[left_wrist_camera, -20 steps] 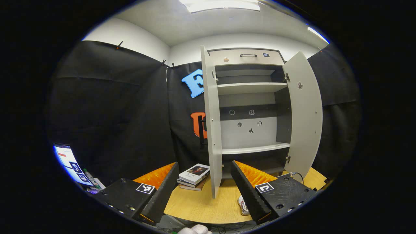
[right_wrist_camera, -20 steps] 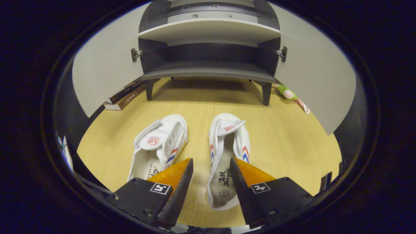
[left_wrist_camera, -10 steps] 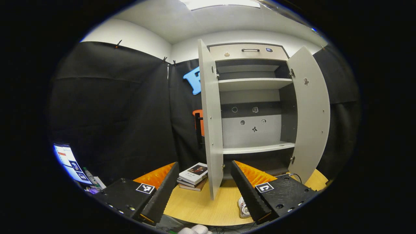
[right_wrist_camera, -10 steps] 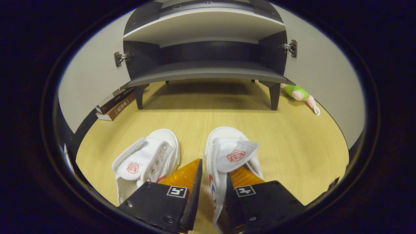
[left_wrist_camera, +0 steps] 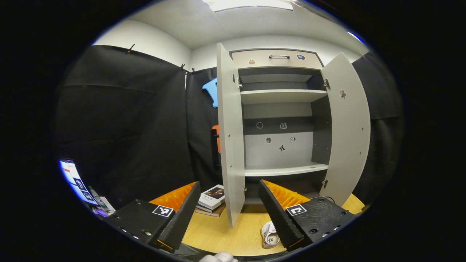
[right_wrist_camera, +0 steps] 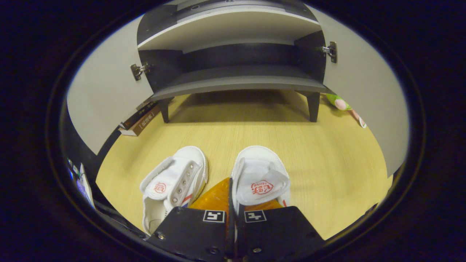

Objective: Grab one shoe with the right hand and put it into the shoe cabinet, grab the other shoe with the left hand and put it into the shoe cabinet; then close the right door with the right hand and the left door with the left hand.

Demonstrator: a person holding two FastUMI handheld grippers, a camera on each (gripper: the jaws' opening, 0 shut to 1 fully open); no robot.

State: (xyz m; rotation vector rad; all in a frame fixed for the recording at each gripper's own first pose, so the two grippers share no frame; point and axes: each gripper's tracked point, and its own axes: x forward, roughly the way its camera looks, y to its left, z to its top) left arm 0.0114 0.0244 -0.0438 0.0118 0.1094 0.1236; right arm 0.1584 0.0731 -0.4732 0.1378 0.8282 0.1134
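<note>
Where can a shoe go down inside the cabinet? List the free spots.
The bottom shelf between the two open doors is bare across its whole width. The middle shelf and upper shelf are bare as well. The crowded area is the tabletop just ahead of the right hand-held gripper, where both shoes sit.

Two white canvas shoes, side by side on the wooden floor before the shoe cabinet, toes toward it. Right shoe with tongue folded up, red stamp on it. Left shoe tilted slightly, metal eyelets and red-blue stripes visible. Cabinet tall and grey, on short dark legs, both doors, left door and right door, wide open; shelves empty.
</note>
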